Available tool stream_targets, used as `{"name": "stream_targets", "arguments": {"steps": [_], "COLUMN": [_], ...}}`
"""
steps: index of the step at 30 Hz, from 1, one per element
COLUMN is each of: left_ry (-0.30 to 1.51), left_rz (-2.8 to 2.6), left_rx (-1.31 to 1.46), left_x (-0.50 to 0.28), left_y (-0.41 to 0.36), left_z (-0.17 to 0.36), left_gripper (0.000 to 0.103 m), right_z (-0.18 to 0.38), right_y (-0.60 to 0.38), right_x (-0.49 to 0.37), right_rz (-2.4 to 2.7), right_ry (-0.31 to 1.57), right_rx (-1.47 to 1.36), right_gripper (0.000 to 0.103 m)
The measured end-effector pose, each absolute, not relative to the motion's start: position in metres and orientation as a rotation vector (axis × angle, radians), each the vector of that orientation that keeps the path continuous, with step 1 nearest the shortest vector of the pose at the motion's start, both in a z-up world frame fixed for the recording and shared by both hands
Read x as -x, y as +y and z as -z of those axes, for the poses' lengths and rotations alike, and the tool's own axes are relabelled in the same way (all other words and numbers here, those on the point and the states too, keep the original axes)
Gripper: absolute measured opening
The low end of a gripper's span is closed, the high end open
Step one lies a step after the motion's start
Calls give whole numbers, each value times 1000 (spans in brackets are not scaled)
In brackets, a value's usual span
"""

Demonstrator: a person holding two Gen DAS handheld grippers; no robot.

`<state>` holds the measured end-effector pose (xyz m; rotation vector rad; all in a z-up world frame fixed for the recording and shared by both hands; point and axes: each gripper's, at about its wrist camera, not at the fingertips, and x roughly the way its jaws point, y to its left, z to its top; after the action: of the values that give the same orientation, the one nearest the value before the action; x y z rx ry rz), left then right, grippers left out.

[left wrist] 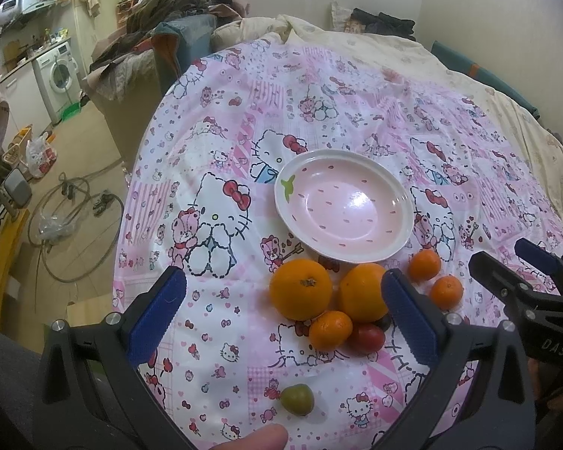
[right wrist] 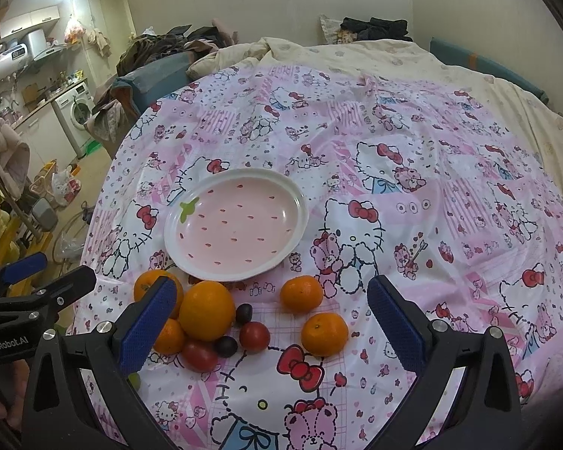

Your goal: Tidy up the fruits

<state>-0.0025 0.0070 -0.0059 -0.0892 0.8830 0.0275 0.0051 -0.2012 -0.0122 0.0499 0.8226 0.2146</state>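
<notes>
**Both grippers spread wide over loose fruit beside an empty plate**

A pink strawberry-patterned plate [left wrist: 343,212] sits on a pink cartoon-cat cloth [left wrist: 214,142] spread over a bed, and nothing lies in it. All the fruit is on the cloth, on the plate's near side.

Just near of the plate rim are two large oranges [left wrist: 301,288], side by side and touching. Against their near edges sit a small mandarin [left wrist: 330,330] and a red cherry tomato [left wrist: 366,338]. In the right wrist view a second red tomato [right wrist: 254,335] and two dark, round small fruits [right wrist: 226,345] show in the same cluster. To the right of the cluster, a little apart from it, lie two more mandarins [right wrist: 301,294], one nearer than the other. A small green fruit [left wrist: 297,399] lies alone, nearest of all, well apart from the rest.

The left gripper [left wrist: 285,330] hangs above the oranges with its blue pads spread wide, gripping nothing. The right gripper [right wrist: 272,322] is likewise spread wide and empty, above the tomatoes and mandarins. A fingertip [left wrist: 259,438] shows at the near edge of the left wrist view.
</notes>
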Motion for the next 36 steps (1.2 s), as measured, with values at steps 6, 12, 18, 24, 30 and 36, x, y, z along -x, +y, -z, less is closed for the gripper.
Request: {"name": "stream_targets", "arguments": {"steps": [6, 12, 18, 24, 30, 36], "left_ry": [883, 884, 882, 883, 882, 883], "left_rz": [-28, -28, -27, -28, -29, -28], "left_rx": [88, 89, 89, 90, 90, 90], "left_x": [3, 2, 2, 0, 0, 1], "left_y": [7, 6, 6, 3, 3, 3], "left_z": [6, 5, 6, 2, 2, 2], "left_gripper": [103, 103, 103, 103, 103, 103], "right_z": [12, 12, 13, 12, 12, 12], "right_y": [-202, -203, -201, -201, -202, -202], "right_x": [-6, -8, -7, -7, -7, -7], "right_rz": [-215, -214, -218, -212, -213, -211], "right_ry": [826, 830, 830, 828, 828, 828], "right_rx": [-53, -57, -53, -52, -53, -54], "right_gripper": [103, 103, 103, 103, 103, 103]}}
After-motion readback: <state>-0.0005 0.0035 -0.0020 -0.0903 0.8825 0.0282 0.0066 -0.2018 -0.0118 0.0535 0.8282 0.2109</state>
